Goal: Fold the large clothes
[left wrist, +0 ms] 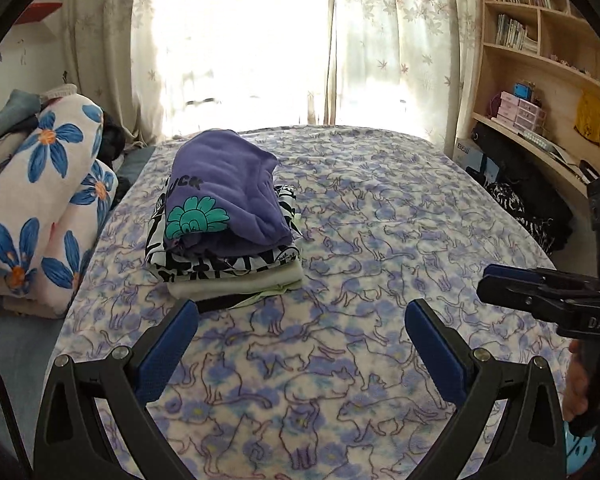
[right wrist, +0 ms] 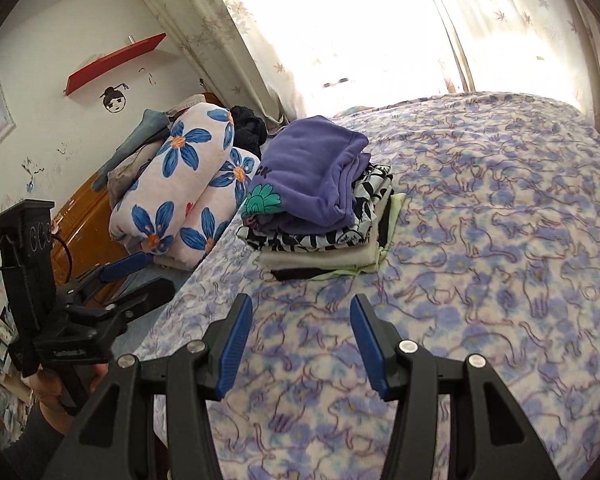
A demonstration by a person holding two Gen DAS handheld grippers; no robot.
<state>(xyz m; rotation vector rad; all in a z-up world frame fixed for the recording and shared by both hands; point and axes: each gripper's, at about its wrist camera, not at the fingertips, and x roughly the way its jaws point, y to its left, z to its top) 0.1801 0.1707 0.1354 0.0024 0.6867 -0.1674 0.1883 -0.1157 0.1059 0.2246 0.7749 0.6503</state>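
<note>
A stack of folded clothes (left wrist: pixel 224 232) sits on the bed, with a purple sweatshirt (left wrist: pixel 228 188) on top, a black-and-white garment under it and a cream one below. The stack also shows in the right wrist view (right wrist: pixel 320 208). My left gripper (left wrist: pixel 300 320) is open and empty, just in front of the stack above the blanket. My right gripper (right wrist: pixel 300 316) is open and empty, also in front of the stack. The right gripper shows at the right edge of the left wrist view (left wrist: pixel 540 292); the left gripper shows at the left of the right wrist view (right wrist: pixel 120 280).
The bed is covered by a cat-print blanket (left wrist: pixel 380 220). A rolled flower-print quilt (left wrist: pixel 40 200) lies at the left of the bed. A wooden bookshelf (left wrist: pixel 540 60) stands at the right. Bright curtains (left wrist: pixel 260 40) hang behind the bed.
</note>
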